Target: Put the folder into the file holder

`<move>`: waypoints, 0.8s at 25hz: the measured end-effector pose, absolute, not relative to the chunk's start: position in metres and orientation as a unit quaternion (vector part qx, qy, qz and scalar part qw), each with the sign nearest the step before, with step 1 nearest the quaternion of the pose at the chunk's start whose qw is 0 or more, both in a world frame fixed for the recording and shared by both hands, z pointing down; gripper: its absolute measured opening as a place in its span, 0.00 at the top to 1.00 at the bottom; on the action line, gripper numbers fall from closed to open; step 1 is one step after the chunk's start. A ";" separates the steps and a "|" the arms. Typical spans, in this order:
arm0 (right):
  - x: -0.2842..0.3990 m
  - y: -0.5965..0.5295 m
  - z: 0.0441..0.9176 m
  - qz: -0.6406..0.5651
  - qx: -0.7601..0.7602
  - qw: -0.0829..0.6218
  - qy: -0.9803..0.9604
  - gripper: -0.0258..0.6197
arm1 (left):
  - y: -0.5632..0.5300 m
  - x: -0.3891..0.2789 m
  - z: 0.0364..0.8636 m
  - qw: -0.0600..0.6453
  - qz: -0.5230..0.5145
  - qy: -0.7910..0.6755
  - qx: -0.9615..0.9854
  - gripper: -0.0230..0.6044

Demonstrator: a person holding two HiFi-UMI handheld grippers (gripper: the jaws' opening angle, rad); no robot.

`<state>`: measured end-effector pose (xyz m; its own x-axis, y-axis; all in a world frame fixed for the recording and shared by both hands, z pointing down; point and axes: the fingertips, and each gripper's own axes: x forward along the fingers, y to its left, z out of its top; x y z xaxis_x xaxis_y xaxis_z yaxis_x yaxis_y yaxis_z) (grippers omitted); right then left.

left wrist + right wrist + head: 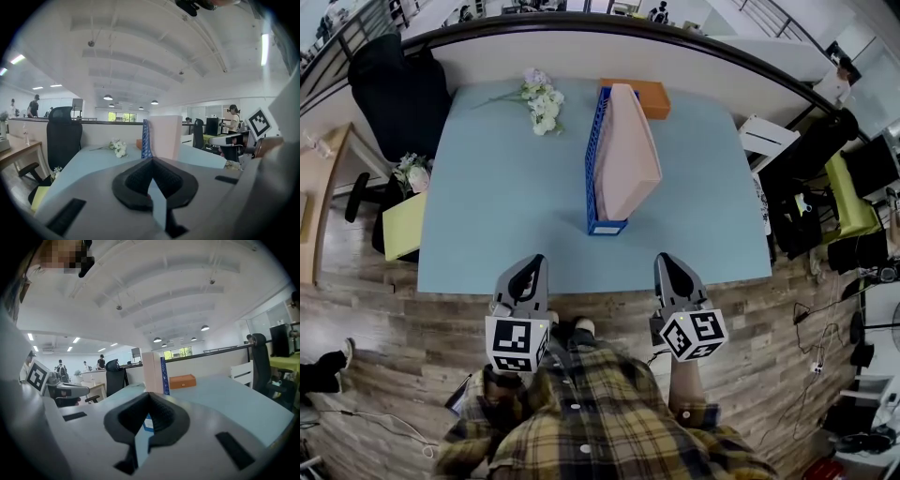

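Standing inside the blue holder (592,164) at upper centre of the tabletop (487,206), the pink folder (623,155) appears already filed, which likely explains why the left tongs (536,264) and right tongs (664,262) hang at lower centre, both closed on nothing.

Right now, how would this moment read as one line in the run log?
folder: standing in blue file holder | left claw: shut, empty | right claw: shut, empty | both: by near table edge
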<state>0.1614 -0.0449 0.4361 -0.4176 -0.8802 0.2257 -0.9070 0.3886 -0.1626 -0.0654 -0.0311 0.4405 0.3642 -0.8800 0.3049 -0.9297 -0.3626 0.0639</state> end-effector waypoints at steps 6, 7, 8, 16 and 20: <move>0.160 -0.048 0.440 0.139 0.540 0.051 -0.829 0.96 | -0.035 -0.068 0.445 0.118 0.111 -0.552 0.818 0.98; 0.159 -0.049 0.440 0.139 0.539 0.051 -0.829 0.96 | -0.036 -0.069 0.445 0.119 0.112 -0.552 0.818 0.98; 0.158 -0.049 0.439 0.139 0.539 0.051 -0.829 0.96 | -0.036 -0.070 0.445 0.119 0.112 -0.552 0.818 0.98; 0.151 -0.051 0.439 0.138 0.535 0.055 -0.831 0.96 | -0.037 -0.074 0.446 0.123 0.112 -0.551 0.818 0.98; 0.143 -0.051 0.444 0.139 0.526 0.064 -0.837 0.96 | -0.038 -0.074 0.449 0.125 0.111 -0.549 0.819 0.98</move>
